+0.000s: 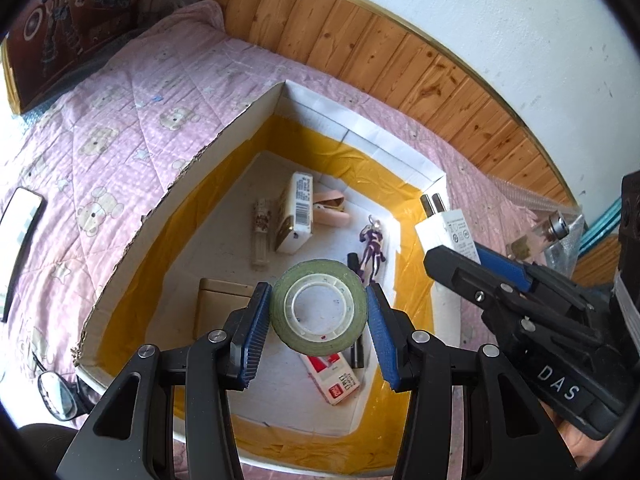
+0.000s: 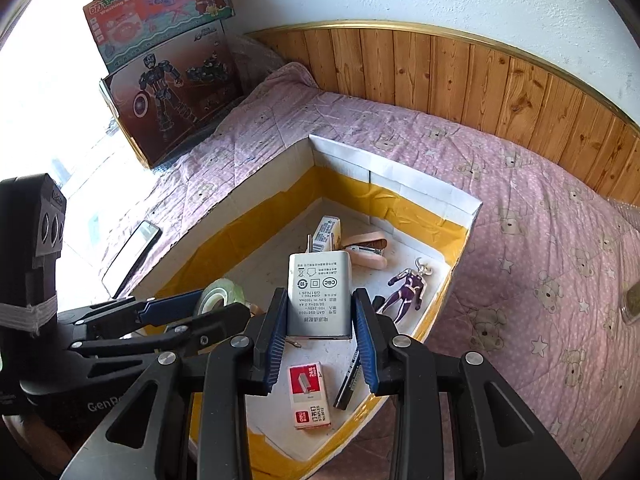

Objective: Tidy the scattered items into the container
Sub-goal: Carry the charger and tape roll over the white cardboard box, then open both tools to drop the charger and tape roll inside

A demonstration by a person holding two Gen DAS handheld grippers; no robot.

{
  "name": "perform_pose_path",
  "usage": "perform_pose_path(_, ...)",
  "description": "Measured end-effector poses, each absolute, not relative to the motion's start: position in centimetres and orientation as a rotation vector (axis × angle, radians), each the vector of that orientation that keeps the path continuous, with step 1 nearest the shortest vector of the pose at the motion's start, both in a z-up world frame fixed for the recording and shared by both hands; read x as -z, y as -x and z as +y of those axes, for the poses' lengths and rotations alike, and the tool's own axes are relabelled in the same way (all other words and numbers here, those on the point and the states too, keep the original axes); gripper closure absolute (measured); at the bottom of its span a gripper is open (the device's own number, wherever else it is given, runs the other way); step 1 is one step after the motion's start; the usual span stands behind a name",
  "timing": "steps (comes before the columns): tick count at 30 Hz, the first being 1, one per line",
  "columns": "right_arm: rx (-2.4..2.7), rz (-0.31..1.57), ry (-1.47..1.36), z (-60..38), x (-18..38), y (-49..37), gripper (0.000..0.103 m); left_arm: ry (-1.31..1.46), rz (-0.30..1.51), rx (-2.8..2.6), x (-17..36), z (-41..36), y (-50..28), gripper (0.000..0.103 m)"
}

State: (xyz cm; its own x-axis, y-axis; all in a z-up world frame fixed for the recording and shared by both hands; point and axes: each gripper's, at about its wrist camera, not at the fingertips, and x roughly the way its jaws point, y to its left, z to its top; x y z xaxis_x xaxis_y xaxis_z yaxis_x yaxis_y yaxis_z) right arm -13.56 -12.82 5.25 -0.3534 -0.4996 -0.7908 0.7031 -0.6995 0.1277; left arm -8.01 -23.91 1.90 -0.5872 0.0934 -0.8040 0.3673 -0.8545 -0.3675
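Tape roll point(image 1: 319, 305) sits clamped between the blue pads of the left gripper point(image 1: 318, 316), held over the open cardboard box point(image 1: 224, 140) with its hole facing the camera. The gripper reaches in from the box's near edge, tilted down toward the floor of the box. Beside it on the right, the right gripper point(image 2: 320, 320) grips a white charger point(image 2: 319, 296) by its sides, prongs pointing away, also above the box interior. Both tools angle downward, side by side and close together. Already lying in the box are a staple box point(image 2: 310, 396), a purple figurine point(image 2: 408, 284), a pink stapler point(image 2: 366, 250) and what looks like a black pen point(image 2: 352, 376). The box rests on a pink quilt point(image 2: 520, 220).
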Motion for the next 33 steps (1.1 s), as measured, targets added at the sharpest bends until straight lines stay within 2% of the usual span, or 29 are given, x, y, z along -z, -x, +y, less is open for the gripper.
perform_pose_path(11, 2.039, 0.365, -1.251, -15.6, -2.5, 17.1, 0.069, -1.446, 0.683, 2.507, -0.1, -22.9, 9.2, 0.054)
perform_pose_path(21, 2.03, 0.45, -1.301, -17.6, -0.6, 19.4, 0.069, -1.451, 0.701, 2.501, 0.2, -23.1, 9.4, 0.053)
perform_pose_path(24, 2.06, 0.466, -1.294, -17.8, -0.5, 19.8, 0.062, -1.46, 0.715, 2.495, 0.2, -23.1, 9.3, 0.053)
perform_pose_path(33, 2.067, 0.453, -1.304, -16.9, -0.6, 18.9, 0.062, -1.434, 0.741, 2.488, -0.4, -23.8, 7.9, 0.051)
